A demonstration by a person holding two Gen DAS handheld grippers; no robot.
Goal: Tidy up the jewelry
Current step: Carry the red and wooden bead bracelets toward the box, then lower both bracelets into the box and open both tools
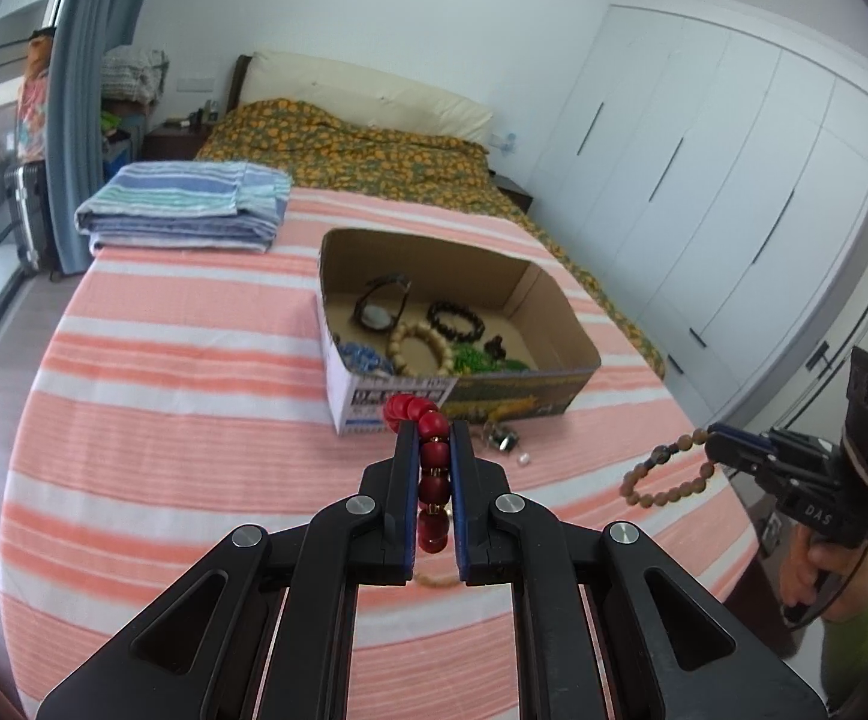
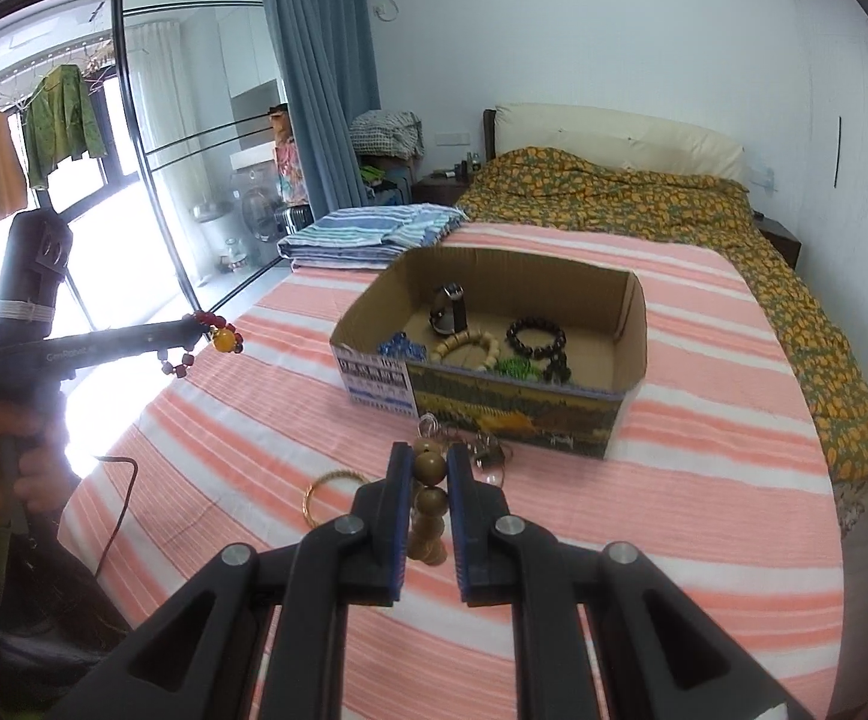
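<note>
Before the cardboard box [image 2: 481, 414], gold bangle [image 2: 329, 495], key rings [image 2: 481, 447], folded blanket [image 2: 368, 234] beyond

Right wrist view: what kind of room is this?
A home bedroom, most likely: a made bed with a pillow, a built-in wardrobe, and laundry drying behind glass doors.

The bed cover [image 2: 703, 324] has pink and white stripes. The folded blanket [image 1: 188, 204] at its far left corner is blue, green and white striped. The quilt [image 2: 643, 192] by the pillow is yellow and green. The red beads [image 1: 428, 456] are shiny. The brown beads [image 2: 428, 480] are plain. The box [image 2: 511, 402] is brown inside.
</note>
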